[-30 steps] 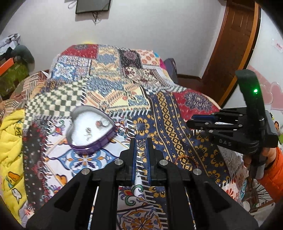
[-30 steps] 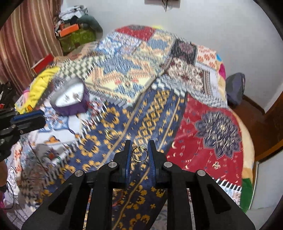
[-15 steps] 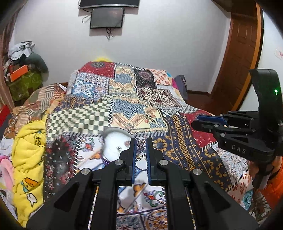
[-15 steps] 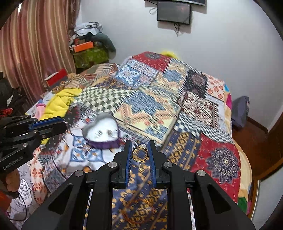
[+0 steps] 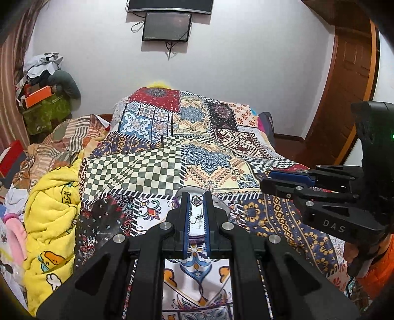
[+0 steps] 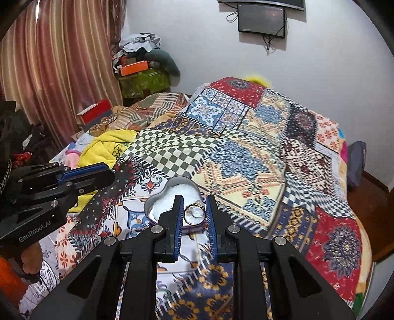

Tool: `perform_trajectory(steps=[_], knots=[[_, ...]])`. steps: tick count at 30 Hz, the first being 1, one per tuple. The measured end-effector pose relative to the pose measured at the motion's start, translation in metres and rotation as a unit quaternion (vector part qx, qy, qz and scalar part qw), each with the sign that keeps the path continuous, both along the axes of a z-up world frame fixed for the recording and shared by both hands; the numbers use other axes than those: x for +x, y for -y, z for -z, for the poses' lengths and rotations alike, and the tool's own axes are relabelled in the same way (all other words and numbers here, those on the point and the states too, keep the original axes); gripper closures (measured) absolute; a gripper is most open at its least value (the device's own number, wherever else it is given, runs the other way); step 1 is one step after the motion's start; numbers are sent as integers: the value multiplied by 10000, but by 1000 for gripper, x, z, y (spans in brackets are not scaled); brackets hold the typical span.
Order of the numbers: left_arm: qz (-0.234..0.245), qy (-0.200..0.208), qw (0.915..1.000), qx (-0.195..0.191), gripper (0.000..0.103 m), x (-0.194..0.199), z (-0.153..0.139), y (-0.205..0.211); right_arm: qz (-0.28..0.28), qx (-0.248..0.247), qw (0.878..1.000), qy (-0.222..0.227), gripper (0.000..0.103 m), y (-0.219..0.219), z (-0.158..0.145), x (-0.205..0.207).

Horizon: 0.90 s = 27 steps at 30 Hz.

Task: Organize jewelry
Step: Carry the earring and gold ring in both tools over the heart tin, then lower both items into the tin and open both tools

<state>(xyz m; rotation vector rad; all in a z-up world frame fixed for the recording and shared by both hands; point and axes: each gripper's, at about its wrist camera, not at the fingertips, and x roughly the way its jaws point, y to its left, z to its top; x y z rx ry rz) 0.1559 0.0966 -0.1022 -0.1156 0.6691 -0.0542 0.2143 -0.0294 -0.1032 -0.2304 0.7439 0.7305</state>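
We see the right gripper hanging above the heart-shaped tin, which rests on the patchwork quilt covering the bed. Its blue-padded fingers pinch a thin gold ring between them, one pad on each side of the band, and the ring sits over the near part of the tin's pale interior. A few small pieces of jewelry lie inside the tin, too small for us to make out.

In the left wrist view, the left gripper is also over the tin, whose rim shows only as a curved sliver beyond the fingertips. Its fingers stand narrowly apart, and a fine chain with a small dark pendant hangs in the gap; we cannot tell whether the pads actually grip it.

Each gripper appears in the other's view, side on, the two held near one another on either side of the tin. Left of the tin, a yellow blanket lies bunched at the quilt's edge. Beyond the tin, a dark screen hangs on the white wall.
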Motion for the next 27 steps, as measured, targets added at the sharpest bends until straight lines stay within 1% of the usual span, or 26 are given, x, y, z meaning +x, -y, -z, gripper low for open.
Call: perform_trajectory(steps=[9,14,20,27], knots=[[131,-297,9995,-29,95,29,31,-4,-61,4,9997,-224,87,-17,19,23],[230,-474,9986,-38,95,47,51,-4,-42,111,9992,-371,87,-19,29,33],[375,-666,9970,96,95,63,71,0,-77,106,9987,-491,87,-26,39,45],[405,-775,9961,141,95,71,82,-1,-166,119,9982,-567,87,-33,44,50]])
